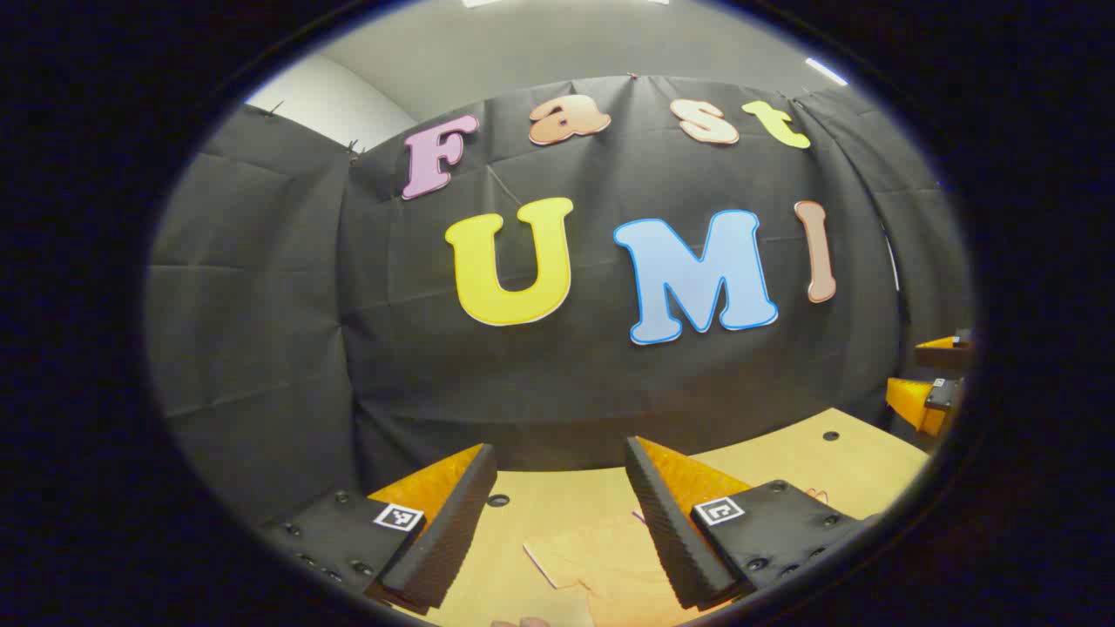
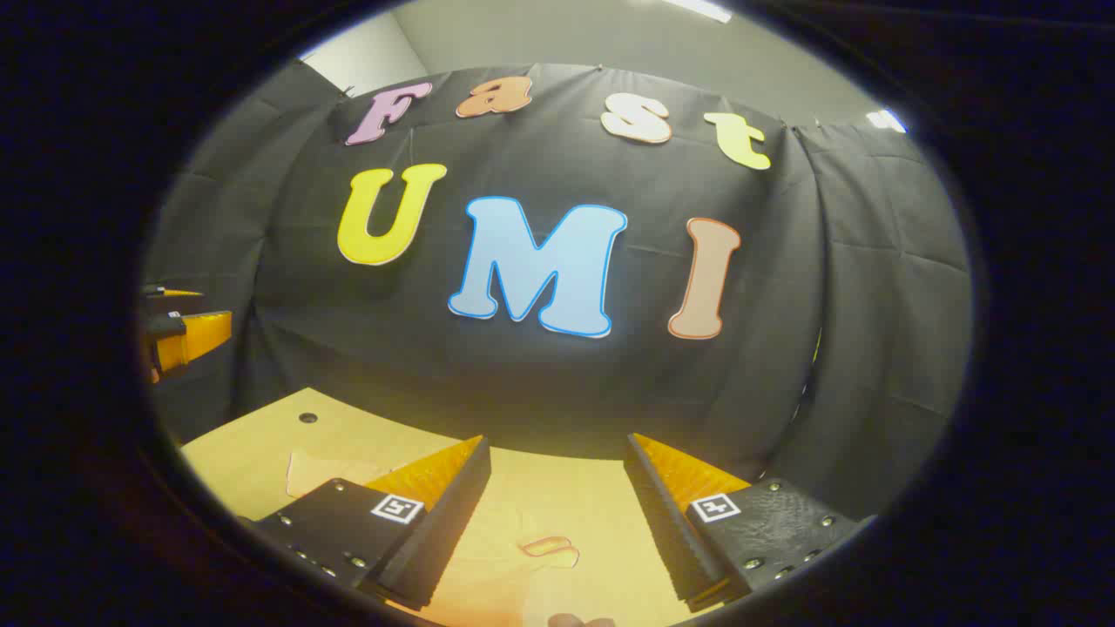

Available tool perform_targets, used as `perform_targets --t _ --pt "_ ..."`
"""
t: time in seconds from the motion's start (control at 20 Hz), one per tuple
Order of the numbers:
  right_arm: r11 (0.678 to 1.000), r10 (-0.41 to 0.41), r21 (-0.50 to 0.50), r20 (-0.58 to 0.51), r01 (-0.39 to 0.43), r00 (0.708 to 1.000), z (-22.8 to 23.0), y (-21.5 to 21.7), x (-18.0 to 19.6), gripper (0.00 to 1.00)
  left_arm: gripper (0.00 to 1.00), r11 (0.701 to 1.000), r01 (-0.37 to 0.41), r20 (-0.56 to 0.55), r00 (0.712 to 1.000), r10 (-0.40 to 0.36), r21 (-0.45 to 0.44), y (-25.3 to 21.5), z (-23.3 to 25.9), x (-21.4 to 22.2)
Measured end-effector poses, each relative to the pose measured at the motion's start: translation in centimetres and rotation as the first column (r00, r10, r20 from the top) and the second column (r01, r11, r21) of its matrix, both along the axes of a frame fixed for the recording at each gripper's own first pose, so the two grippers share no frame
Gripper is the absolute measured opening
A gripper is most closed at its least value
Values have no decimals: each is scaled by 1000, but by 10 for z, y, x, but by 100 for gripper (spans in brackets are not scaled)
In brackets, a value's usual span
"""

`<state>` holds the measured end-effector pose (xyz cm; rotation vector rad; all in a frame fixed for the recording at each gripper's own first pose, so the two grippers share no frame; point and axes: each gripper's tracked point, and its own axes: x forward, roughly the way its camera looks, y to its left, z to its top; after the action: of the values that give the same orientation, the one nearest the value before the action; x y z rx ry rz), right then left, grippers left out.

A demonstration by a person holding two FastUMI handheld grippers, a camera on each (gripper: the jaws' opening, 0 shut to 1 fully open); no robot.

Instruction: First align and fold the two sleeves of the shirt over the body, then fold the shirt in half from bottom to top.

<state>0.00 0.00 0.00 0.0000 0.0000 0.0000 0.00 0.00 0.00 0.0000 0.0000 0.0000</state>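
Note:
A pale peach shirt (image 1: 579,557) lies flat on the wooden table (image 1: 784,461), low in the left gripper view, one edge of it showing between the fingers. My left gripper (image 1: 559,449) hovers above it, open and holding nothing. In the right gripper view the shirt (image 2: 514,566) shows its neckline (image 2: 549,547) between the fingers and a sleeve (image 2: 322,472) off to the left. My right gripper (image 2: 559,442) is open too, above the cloth. Each gripper sees the other at its side edge: the right gripper (image 1: 932,383) and the left gripper (image 2: 183,335).
The black cloth wall (image 1: 557,383) rises right behind the table's far edge. Small round holes (image 1: 498,500) dot the tabletop (image 2: 253,435). The bottom of the frame cuts off most of the shirt's body.

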Motion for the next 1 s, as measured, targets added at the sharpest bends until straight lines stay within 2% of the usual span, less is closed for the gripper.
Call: perform_targets --t 0.5,1.0 --pt "1000 6 14 -20 -5 1000 -8 -14 -19 96 98 999 41 -32 999 -41 -26 -28 -7 -3" --pt "999 37 0 -44 -37 998 -23 -11 -26 96 98 1000 8 -43 999 -8 -11 -26 -8 -19"
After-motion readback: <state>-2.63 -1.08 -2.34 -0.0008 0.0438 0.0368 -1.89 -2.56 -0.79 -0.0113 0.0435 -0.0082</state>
